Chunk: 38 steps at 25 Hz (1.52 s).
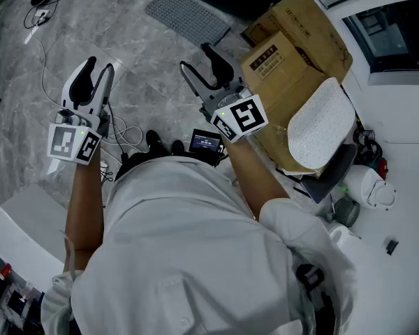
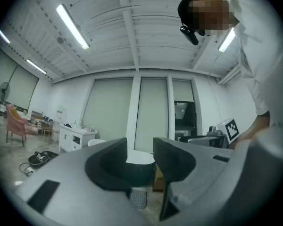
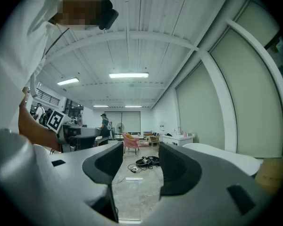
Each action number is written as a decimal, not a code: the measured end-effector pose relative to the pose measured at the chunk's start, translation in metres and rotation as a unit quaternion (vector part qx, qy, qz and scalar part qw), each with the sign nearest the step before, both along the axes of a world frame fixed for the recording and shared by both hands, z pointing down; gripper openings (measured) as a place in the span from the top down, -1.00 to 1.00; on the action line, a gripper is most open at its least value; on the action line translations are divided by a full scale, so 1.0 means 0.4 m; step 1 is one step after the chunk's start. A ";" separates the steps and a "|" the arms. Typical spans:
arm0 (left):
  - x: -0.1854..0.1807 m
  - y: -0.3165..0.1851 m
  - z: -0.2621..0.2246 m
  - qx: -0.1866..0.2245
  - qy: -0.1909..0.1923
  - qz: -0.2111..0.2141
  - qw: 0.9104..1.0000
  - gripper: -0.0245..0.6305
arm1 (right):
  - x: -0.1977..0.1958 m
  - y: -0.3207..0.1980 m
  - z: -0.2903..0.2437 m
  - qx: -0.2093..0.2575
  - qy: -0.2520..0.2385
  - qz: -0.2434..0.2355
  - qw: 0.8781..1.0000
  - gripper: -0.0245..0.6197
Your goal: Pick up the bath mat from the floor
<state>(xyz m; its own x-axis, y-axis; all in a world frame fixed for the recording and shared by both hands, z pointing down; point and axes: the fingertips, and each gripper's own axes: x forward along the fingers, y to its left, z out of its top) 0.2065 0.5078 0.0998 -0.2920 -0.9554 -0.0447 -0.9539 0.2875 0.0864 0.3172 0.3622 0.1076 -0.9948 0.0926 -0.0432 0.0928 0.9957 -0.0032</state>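
The grey ribbed bath mat lies flat on the grey stone floor, far ahead of both grippers. It also shows low between the left jaws as a small grey patch, the mat. My left gripper is held in the air at the left and points forward; its jaws stand apart with nothing between them. My right gripper is raised at the middle, nearer the mat, and its jaws are wide open and empty. Neither gripper touches the mat.
Cardboard boxes stand right of the mat, with a white oval textured pad leaning on them. A white tub rim runs along the right. Cables trail on the floor at left. A white cabinet is at lower left.
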 end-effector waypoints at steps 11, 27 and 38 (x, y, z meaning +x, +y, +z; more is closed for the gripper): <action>0.206 -0.037 -0.003 -0.001 -0.001 0.004 1.000 0.42 | 0.210 -0.044 0.005 -0.012 -0.014 -0.001 1.000 0.13; 0.265 -0.086 -0.003 -0.006 -0.011 0.004 1.000 0.42 | 0.265 -0.099 0.022 -0.035 -0.035 -0.007 0.999 0.13; 0.049 -0.106 0.061 0.000 0.021 -0.019 1.000 0.42 | 0.086 -0.154 0.069 -0.046 -0.017 -0.024 0.999 0.08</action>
<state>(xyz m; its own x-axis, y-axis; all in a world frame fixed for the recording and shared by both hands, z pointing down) 0.2260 0.4653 0.1241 -0.3288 -0.9439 -0.0314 -0.9381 0.3226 0.1259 0.3516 0.3006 0.1352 -0.9871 0.1339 -0.0875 0.1418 0.9858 -0.0904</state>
